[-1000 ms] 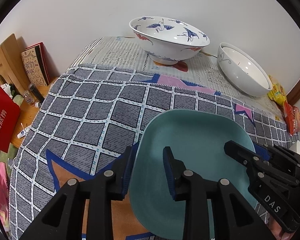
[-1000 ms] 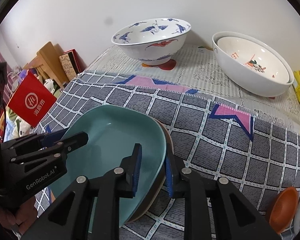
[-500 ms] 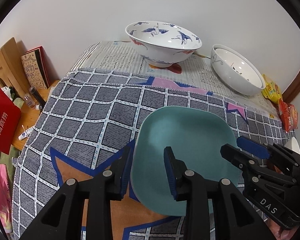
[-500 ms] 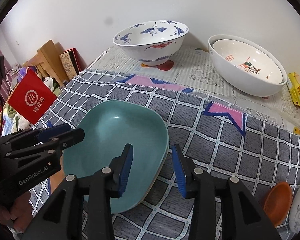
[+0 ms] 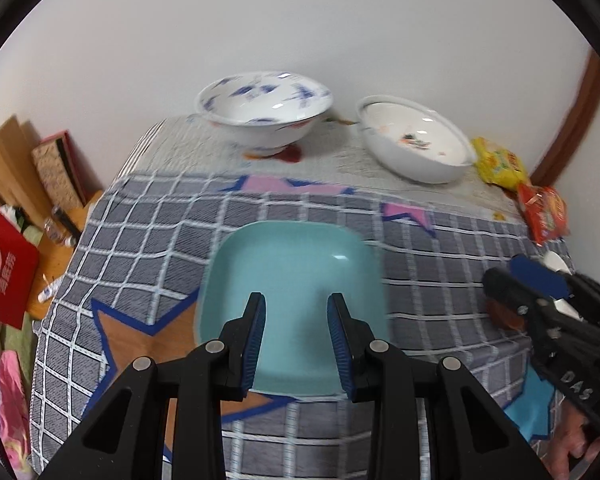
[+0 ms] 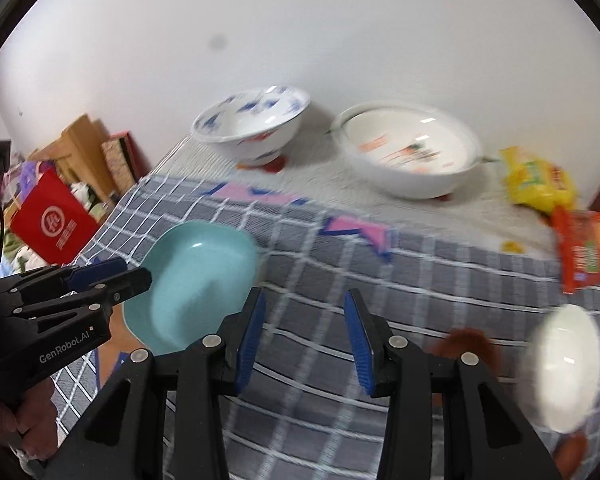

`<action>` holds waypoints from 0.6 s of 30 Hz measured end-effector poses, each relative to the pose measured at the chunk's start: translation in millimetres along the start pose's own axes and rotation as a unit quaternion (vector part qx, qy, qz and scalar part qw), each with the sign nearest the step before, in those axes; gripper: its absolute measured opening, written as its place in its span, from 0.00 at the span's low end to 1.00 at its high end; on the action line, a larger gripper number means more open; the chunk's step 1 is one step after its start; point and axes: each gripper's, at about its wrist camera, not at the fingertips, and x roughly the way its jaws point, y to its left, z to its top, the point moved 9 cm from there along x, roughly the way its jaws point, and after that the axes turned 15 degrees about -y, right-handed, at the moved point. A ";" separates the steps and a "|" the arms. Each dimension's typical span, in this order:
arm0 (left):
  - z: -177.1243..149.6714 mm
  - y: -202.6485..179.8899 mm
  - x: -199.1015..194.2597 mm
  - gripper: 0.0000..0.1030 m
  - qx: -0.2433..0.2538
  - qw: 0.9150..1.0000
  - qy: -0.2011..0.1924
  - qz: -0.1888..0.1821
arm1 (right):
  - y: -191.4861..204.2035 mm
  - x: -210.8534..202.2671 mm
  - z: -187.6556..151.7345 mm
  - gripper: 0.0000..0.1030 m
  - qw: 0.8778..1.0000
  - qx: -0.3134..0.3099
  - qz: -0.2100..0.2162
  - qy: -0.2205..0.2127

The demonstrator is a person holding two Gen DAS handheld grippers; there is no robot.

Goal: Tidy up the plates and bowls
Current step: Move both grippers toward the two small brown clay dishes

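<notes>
Covering most of both views, a grey checked cloth (image 5: 148,240) with pink and orange star patches lies over the table, and a pale lace-like cloth (image 6: 440,216) covers the far strip by the white wall. On that far strip, in the upper middle of each frame, a large white bowl with blue bird figures (image 5: 264,110) stands left of a second large white bowl (image 5: 416,144) with a smaller bowl nested inside it; the two are near but apart. A square teal plate (image 5: 296,264) lies flat on the checked cloth at the centre of the left wrist view. The left gripper (image 5: 296,340) hangs above the plate's near edge, its jaws parted and clear of the plate, nothing between them. The right gripper (image 6: 304,336) has its jaws opening over bare cloth, right of the plate, holding nothing. At lower right of the right wrist view sit a blurred small white dish (image 6: 564,368) and a brown dish (image 6: 468,346). Yellow (image 6: 538,182) and orange snack packets (image 6: 588,252) lie at the right edge.
</notes>
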 end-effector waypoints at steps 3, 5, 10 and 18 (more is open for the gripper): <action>3.8 -33.4 -10.7 0.38 0.014 1.000 -0.009 -0.014 | -31.3 -32.6 3.5 0.51 0.999 0.001 -0.024 -0.025; 5.5 -54.7 -16.3 0.38 0.025 0.999 -0.014 -0.020 | -57.9 -55.1 4.3 0.51 0.998 0.003 -0.053 -0.039; 10.3 -111.6 -31.4 0.38 0.041 0.998 -0.027 -0.043 | -122.3 -106.6 2.9 0.51 0.992 0.017 -0.115 -0.057; 4.2 -189.3 -46.1 0.38 0.049 0.996 -0.029 -0.076 | -210.7 -173.2 -24.8 0.51 0.981 0.065 -0.174 -0.052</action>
